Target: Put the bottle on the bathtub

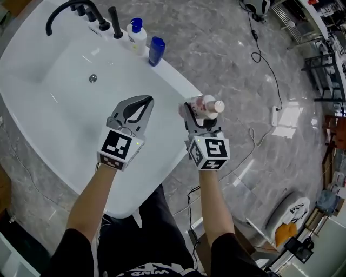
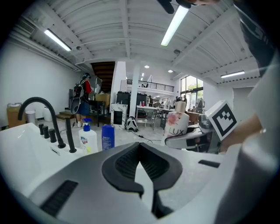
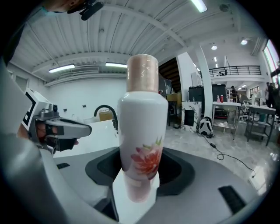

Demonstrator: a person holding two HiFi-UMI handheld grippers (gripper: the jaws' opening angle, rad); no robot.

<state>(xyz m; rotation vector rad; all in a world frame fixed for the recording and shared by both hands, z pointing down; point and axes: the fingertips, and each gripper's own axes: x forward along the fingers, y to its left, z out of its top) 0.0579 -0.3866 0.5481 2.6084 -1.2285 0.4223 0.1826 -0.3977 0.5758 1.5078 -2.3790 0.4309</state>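
The head view looks steeply down on the bathtub [image 1: 54, 103], the left hand-held gripper [image 1: 145, 100] and the right hand-held gripper [image 1: 200, 111]. Each gripper view rides close behind its own jaws and faces level across the tub. Both share the faucet [image 2: 55, 126] and the hall beyond.

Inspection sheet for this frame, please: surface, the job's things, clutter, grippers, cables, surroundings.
Surface: white bathtub, with a black faucet at its far end.
Job's things: white flower-print bottle, held up near the tub's right edge and not yet set down.
Clutter: white pump bottle and blue bottle standing on the rim beside the faucet.
Grippers: left gripper over the tub, fingers together, holding nothing; right gripper shut on the bottle.
Cables: black cable trailing across the floor, and more leads near the person's feet.
Surroundings: grey marble floor, with racks and gear along the right side.
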